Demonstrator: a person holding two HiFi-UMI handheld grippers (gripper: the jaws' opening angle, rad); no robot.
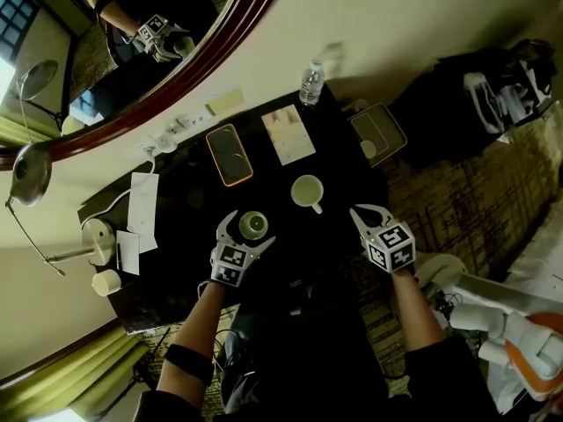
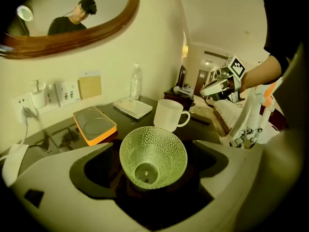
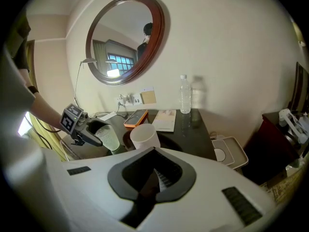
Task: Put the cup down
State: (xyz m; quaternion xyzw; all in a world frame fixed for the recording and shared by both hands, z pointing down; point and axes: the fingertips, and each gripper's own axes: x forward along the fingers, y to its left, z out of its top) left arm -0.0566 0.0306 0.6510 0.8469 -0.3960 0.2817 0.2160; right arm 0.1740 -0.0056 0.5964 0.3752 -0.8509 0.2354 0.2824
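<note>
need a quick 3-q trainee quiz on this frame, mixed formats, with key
1. Fill in: the white mug's handle points toward the ___ tongs.
2. What stands between the left tongs' open jaws? A. white mug B. green cup C. nothing
3. True or false: the right tongs are shut and empty.
Key: 1 right; 2 B; 3 true.

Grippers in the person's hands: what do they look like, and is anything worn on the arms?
Both the left gripper and right gripper are white, with two tapering jaws lined dark inside and a cube of black-and-white square markers. The left forearm wears a black band.
</note>
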